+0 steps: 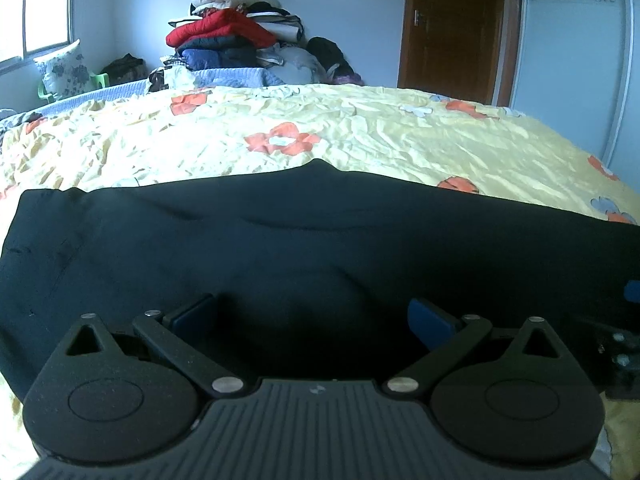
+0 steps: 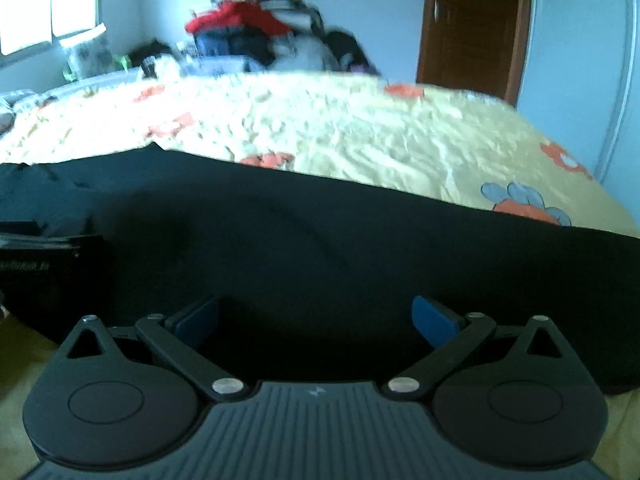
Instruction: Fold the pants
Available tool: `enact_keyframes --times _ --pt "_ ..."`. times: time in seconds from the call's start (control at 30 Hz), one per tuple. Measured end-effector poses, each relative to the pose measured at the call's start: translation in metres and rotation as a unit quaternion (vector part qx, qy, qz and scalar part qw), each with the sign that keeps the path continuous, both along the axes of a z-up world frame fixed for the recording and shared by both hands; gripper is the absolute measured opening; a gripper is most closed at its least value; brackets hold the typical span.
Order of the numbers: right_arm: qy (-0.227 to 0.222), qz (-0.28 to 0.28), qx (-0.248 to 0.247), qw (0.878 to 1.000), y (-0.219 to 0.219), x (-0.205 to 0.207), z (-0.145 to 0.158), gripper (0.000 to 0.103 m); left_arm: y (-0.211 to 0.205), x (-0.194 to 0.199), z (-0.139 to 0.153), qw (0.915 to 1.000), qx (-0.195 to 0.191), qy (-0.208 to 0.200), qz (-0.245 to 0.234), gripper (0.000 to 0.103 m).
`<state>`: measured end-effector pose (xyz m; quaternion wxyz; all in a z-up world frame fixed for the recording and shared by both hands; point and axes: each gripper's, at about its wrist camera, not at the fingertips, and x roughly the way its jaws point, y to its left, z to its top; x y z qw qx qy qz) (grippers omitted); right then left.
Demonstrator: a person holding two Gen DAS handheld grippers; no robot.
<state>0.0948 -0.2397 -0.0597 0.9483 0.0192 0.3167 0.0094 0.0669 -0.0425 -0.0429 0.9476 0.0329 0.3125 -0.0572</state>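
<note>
Dark navy pants lie flat across the near part of the bed, running left to right; they also fill the right wrist view. My left gripper is open, low over the near edge of the pants, its blue pads spread wide with nothing between them. My right gripper is open too, just over the pants' near edge further right. The right gripper's edge shows at the far right of the left wrist view. The left gripper's body shows at the left of the right wrist view.
The bed has a wrinkled yellow sheet with orange flowers. A tall pile of clothes stands behind the bed by the wall. A brown door and a white wardrobe are at the right, a window at the left.
</note>
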Motion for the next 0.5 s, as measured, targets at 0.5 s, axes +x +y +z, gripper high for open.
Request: enact_keyframes --times 0.5 --pt "0.0 -0.001 0.0 1.0 -0.0002 0.0017 0.0007 0.103 0.0019 0.0 -0.0001 1.0 0.002 0.001 -0.001 0.103"
